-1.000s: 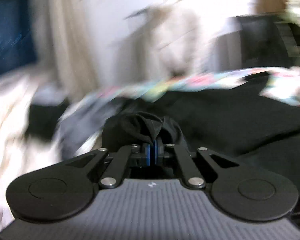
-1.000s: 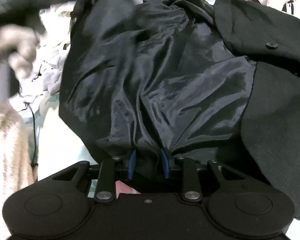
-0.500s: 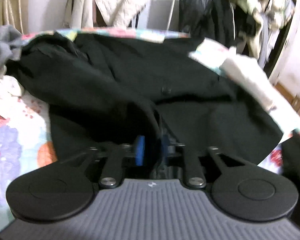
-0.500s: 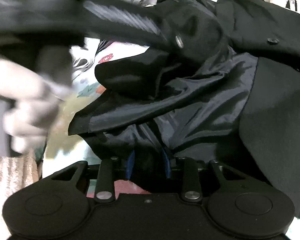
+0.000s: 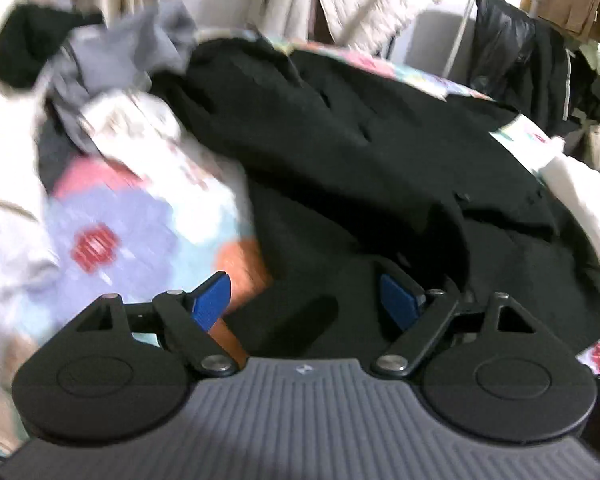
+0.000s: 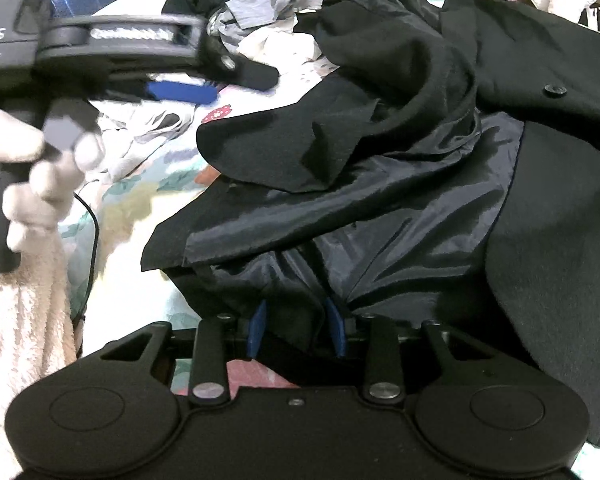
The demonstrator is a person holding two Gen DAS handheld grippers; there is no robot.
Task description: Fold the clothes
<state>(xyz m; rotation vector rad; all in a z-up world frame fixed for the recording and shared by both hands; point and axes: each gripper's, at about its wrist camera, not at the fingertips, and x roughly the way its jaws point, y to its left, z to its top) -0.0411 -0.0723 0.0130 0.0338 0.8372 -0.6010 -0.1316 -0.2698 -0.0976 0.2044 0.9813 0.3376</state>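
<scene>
A black coat (image 5: 380,152) lies spread over a flower-patterned bedsheet (image 5: 132,220). In the right wrist view the coat (image 6: 560,240) shows its shiny dark lining (image 6: 400,232), with one front flap (image 6: 320,136) folded over it. My left gripper (image 5: 306,304) is open above the coat's near edge, nothing between its blue pads. The left gripper also shows in the right wrist view at the upper left (image 6: 180,88), held by a gloved hand (image 6: 40,184). My right gripper (image 6: 296,328) is shut on the coat's lining hem, fabric bunched between its blue pads.
A heap of grey and white clothes (image 5: 112,80) lies at the far left of the bed. More garments hang on a rack (image 5: 540,60) at the back right. A white folded cloth (image 5: 580,200) lies at the bed's right edge. A fluffy sleeve (image 6: 24,320) fills the lower left.
My left gripper carried the coat flap across, let it go onto the lining, and now stands open, drawn back to the left. The right gripper kept its hold.
</scene>
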